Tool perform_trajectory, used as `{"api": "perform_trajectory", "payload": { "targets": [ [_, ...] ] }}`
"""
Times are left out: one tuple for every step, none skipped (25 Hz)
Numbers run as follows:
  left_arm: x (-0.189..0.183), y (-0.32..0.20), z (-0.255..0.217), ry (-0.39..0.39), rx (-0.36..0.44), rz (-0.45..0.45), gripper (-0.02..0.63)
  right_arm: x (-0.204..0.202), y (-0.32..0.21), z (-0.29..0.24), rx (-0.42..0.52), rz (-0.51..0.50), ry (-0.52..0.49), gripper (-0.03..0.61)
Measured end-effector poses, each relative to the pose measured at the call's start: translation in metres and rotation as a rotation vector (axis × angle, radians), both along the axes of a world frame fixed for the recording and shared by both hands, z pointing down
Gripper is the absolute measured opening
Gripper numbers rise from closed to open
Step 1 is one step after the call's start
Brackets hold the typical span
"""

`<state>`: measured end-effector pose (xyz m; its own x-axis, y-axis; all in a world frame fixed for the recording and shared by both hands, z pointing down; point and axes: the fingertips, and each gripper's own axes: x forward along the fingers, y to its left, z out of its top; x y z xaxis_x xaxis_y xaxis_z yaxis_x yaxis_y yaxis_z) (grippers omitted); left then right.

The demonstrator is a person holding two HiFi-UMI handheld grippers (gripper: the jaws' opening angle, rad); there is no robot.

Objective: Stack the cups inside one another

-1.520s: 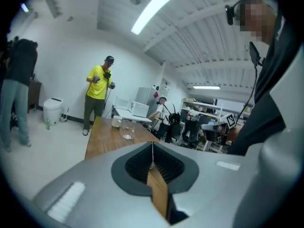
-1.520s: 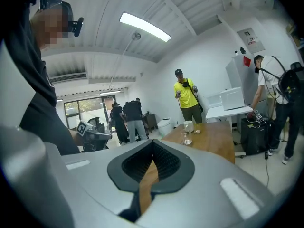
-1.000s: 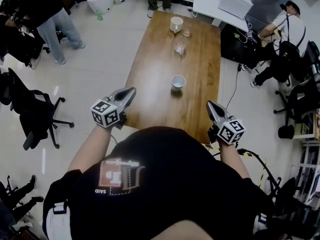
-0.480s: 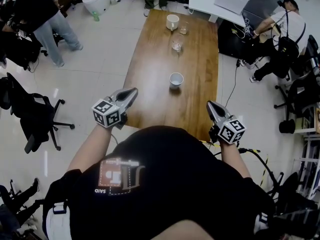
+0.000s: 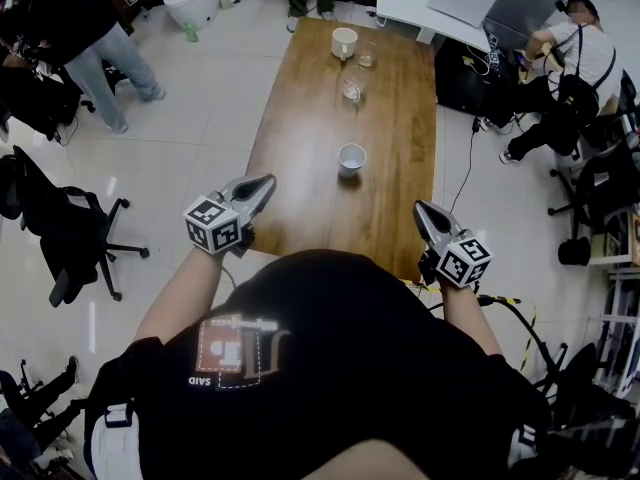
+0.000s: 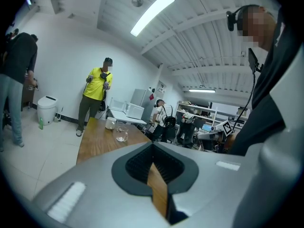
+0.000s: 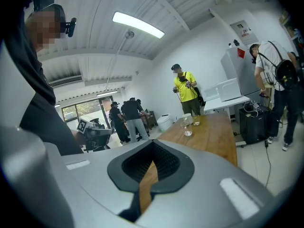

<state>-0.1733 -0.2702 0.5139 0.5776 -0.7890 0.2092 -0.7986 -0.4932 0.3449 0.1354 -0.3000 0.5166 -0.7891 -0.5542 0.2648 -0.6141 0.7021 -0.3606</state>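
Jaws clenched empty on both the left gripper (image 5: 262, 183) and right gripper (image 5: 420, 208); well ahead of them on the table (image 5: 300, 168) stand the white cup (image 5: 351, 158), glass cup (image 5: 352, 90) and mug (image 5: 344, 42).

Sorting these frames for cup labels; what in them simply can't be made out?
- Near white cup: missing from both gripper views, behind the left gripper and right gripper bodies.
- Middle clear glass: head view, too small to tell contents.
- Table near edge: head view, hidden by the person's body.

White lettering "SAID" (image 5: 201, 381) on the person's black shirt (image 5: 340, 368)
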Motion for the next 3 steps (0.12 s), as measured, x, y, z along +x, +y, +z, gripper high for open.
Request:
{"api": "perform_trajectory", "payload": {
  "targets": [
    [0.0002,0.0002,0.0006,0.0,-0.001,0.001,0.003,0.0003,-0.0005,0.0012,0.003,0.003,-0.001,0.012],
    [0.0004,0.0004,0.0013,0.0,-0.002,0.001,0.003,0.0006,-0.001,0.0023,0.006,0.005,-0.002,0.012],
    [0.0007,0.0006,0.0019,0.001,-0.003,0.001,0.003,0.0009,-0.0014,0.0035,0.008,0.008,-0.003,0.012]
  ]
}}
